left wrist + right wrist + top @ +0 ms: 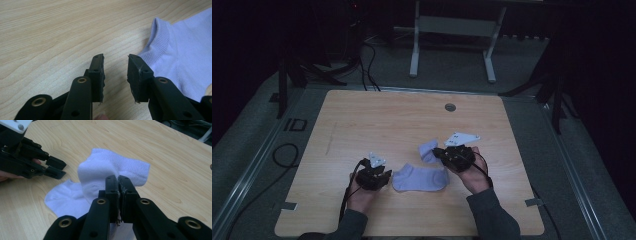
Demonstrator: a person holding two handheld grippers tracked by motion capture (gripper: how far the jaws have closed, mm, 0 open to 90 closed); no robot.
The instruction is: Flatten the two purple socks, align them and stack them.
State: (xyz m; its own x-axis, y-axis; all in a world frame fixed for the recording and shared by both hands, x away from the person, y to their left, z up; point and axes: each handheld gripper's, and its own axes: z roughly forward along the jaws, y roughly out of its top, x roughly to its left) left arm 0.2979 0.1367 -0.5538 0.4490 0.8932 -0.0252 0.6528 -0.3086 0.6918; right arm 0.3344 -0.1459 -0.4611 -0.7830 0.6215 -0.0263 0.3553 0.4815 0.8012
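The right gripper (117, 185) had its fingers clamped on the sock's (422, 177) right end, lifting it; the left gripper (115, 72), fingers apart and empty, waited beside the cuff, the sock lying left-right on the desk (377, 120).

A dim lab: bare wooden table (362, 115) on carpet, cables (369, 70), black stands (282, 85).

The only readable marking was the pair of dark letters "ID" on the grey floor mat (294, 124), just left of the light wooden surface (377, 120), towards its far left corner. Nothing else carried legible text, labels or numbers.
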